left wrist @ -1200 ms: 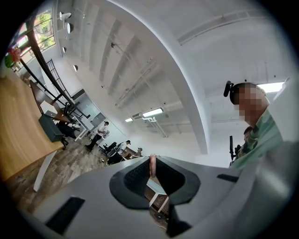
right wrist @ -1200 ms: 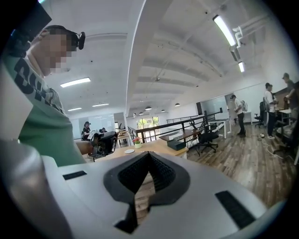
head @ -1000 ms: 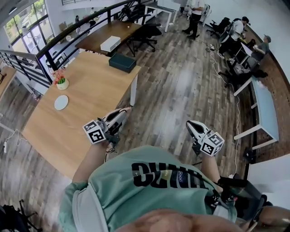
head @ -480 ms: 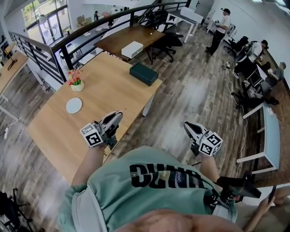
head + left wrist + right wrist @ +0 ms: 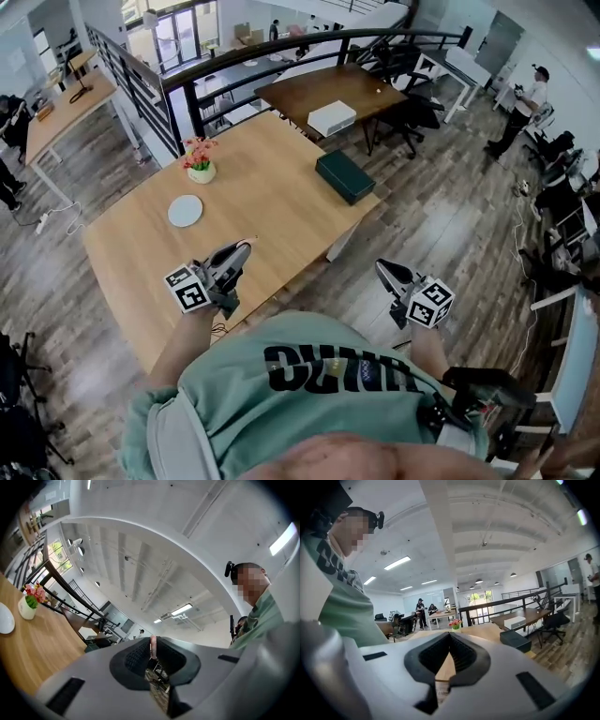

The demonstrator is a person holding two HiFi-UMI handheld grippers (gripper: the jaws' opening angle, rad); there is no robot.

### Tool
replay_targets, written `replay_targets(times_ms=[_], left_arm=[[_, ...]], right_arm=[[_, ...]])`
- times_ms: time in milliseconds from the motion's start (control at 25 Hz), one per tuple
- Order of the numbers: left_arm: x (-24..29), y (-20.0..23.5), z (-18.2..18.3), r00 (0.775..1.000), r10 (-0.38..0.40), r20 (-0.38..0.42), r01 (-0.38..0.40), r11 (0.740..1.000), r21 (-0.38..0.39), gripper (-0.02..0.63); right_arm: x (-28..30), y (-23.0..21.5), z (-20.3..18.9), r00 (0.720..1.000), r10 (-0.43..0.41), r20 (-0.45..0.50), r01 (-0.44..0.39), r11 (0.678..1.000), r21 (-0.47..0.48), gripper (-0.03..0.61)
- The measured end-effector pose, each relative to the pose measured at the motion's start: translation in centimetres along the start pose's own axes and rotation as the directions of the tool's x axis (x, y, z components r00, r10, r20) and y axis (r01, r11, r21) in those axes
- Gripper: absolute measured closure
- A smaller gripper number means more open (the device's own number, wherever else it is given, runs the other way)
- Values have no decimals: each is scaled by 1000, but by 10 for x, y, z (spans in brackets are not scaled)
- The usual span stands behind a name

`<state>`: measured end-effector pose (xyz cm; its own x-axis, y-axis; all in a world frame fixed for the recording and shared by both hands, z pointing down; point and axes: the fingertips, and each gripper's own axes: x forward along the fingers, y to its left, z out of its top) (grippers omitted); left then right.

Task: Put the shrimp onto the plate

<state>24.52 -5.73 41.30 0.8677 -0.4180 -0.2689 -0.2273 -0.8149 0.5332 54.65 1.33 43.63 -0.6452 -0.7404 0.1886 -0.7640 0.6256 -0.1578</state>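
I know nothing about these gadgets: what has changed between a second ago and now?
The person has turned towards the wooden table: in the head view the white plate, flower pot and dark green box have all slid rightwards. No grab or release shows. The left gripper and right gripper stay before the body, jaws together; the left one pinches a thin pink sliver.

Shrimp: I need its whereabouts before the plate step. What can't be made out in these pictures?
Pink sliver, left gripper view: pinched in the left gripper; the pads cover the rest, so whether it is what you seek is unclear.
Left gripper's tip, head view: too small to show what it holds.
Plate, left gripper view: partly cut off by the picture's left edge.
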Motion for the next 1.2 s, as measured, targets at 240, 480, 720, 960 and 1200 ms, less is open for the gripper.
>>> replay_targets(times_ms=[240,480,720,960,1200], left_arm=[[31,3,15,988,119,99,-127,989,76,574],[70,-1,12,960,228,164,-248,963,110,574],[87,-1,1,914,348,207,-377,919,118,574],[88,1,-5,866,444,228,-475,874,103,574],[50,5,5,822,494,282,-535,840,89,574]], right_arm=[[33,-76,24,989,145,-7,-145,989,-28,572],[61,-138,51,959,285,1,-285,957,-59,572],[87,-178,44,916,400,-11,-400,916,-29,572],[125,-194,37,871,491,-28,-491,871,7,572],[167,-164,35,827,559,-59,-560,829,5,572]])
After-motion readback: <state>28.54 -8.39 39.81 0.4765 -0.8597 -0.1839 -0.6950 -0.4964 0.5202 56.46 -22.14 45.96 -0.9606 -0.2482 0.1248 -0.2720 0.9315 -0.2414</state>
